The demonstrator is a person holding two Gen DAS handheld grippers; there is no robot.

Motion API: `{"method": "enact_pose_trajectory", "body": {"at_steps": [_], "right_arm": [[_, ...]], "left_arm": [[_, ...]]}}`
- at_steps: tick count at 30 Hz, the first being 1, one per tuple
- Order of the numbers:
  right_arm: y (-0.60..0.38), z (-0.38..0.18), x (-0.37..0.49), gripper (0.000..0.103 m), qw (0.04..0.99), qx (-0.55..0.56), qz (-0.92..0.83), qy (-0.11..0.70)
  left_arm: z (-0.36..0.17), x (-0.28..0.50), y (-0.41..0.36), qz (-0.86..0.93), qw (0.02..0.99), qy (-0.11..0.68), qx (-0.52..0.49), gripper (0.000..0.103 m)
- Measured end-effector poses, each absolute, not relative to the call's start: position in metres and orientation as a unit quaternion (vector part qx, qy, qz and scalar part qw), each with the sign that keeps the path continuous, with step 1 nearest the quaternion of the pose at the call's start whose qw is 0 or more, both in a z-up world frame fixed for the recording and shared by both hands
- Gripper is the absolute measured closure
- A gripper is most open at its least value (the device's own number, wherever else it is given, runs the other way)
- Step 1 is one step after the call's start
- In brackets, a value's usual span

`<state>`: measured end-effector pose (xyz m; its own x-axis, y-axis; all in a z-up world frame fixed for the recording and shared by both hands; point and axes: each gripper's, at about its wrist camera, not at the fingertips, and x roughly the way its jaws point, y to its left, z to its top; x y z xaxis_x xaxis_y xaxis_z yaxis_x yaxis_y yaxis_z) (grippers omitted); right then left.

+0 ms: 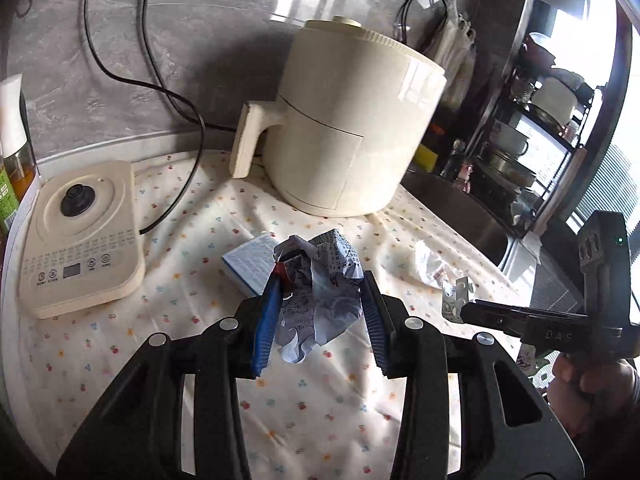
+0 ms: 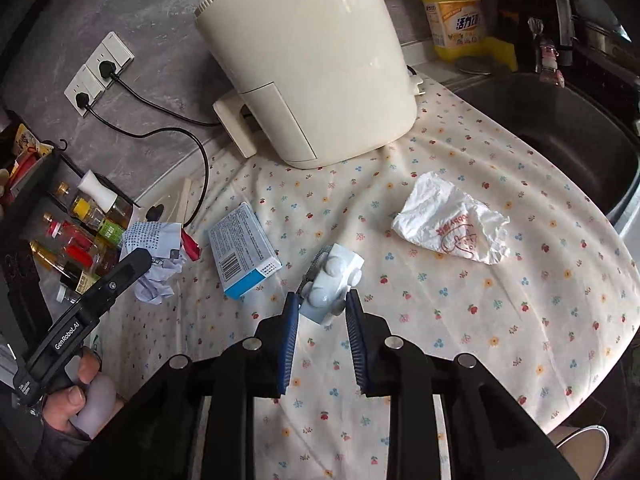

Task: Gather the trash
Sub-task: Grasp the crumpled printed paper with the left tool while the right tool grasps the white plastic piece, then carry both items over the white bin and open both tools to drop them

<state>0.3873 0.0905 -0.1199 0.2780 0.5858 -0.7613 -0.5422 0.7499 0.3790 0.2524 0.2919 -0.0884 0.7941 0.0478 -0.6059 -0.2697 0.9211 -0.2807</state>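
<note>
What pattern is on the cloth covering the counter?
Cream cloth dotted with small red, blue and orange flowers; clearest in the right wrist view.

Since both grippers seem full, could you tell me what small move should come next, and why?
Probably carry both loads off to a bin, which is not in view: the left gripper clamps crumpled paper, the right gripper a blister pack. The blue box and plastic bag remain on the cloth.
</note>
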Motion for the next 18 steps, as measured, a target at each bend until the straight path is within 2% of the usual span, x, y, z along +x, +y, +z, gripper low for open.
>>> {"method": "enact_pose_trajectory", "body": {"at_steps": [18], "right_arm": [[-0.140, -0.110, 0.340, 0.079, 0.837, 0.092, 0.234, 0.486]], "left_arm": [[-0.090, 0.306, 0.078, -0.086, 0.920, 0.361, -0.128, 0.063]]}}
